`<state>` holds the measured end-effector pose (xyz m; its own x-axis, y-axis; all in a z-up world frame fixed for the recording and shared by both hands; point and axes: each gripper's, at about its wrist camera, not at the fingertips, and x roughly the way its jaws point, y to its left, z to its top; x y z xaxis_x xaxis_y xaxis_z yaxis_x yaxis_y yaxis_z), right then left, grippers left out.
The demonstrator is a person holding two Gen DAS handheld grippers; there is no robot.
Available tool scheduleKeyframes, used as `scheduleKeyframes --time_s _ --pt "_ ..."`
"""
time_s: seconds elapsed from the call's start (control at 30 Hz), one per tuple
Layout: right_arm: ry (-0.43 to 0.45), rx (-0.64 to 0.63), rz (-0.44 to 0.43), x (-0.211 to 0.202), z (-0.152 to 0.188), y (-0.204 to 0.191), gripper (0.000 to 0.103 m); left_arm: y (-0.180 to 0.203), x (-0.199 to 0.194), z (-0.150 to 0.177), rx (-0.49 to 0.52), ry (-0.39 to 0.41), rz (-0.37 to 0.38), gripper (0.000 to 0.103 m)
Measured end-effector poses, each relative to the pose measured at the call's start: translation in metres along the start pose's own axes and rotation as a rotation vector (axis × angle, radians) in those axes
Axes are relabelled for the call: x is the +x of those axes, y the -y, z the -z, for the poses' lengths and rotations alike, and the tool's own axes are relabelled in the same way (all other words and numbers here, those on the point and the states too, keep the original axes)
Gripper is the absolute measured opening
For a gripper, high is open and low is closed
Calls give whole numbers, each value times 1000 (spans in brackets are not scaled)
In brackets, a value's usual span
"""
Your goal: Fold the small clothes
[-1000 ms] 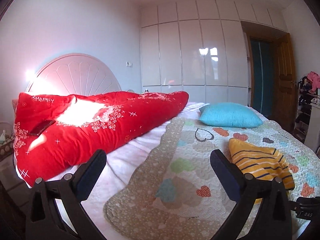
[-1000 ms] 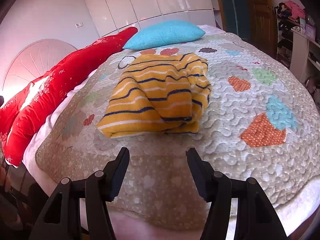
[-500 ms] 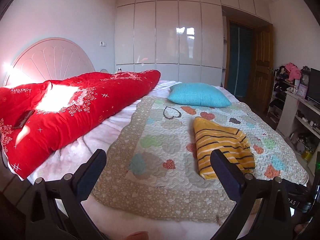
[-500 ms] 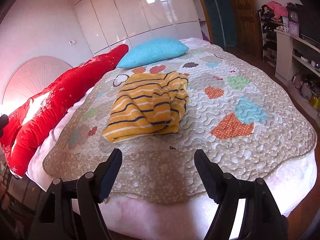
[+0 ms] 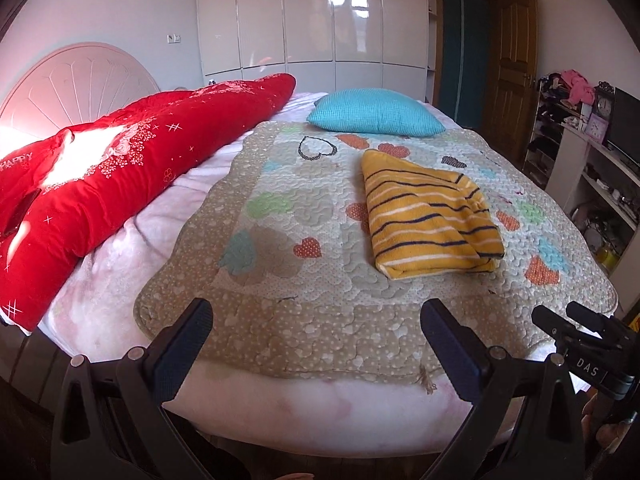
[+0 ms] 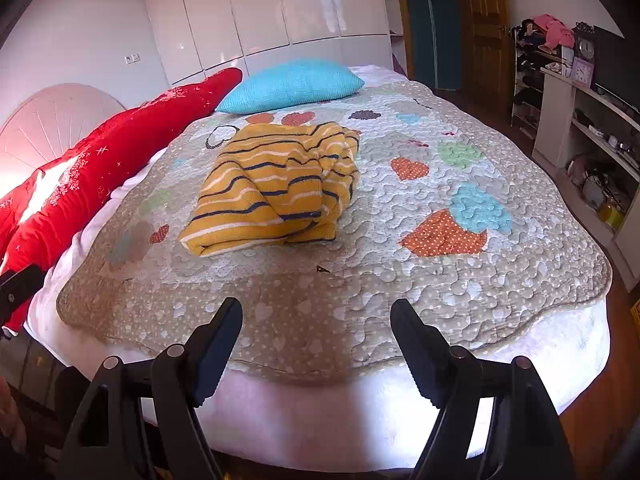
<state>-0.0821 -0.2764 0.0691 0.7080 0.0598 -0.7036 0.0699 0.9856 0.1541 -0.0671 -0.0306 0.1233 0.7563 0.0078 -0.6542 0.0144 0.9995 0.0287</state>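
Jaws on both grippers gape wide (gripping nothing), well short of the folded striped garment (image 5: 430,216) on the quilt (image 6: 460,280).

Striped garment (image 6: 276,184) soft knit cloth; bedspread (image 6: 460,288) quilted, puckered; wardrobe doors (image 5: 308,16) glossy.

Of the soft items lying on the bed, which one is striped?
The yellow garment, folded on the heart-print quilt. Its navy and white stripes set it apart from the plain turquoise pillow and the red bolster.
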Motion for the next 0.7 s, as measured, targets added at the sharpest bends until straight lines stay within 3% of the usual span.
scheduleKeyframes --time_s 0.7 --pt "-49 -24 35 11 6 -2 85 14 19 16 25 -103 81 103"
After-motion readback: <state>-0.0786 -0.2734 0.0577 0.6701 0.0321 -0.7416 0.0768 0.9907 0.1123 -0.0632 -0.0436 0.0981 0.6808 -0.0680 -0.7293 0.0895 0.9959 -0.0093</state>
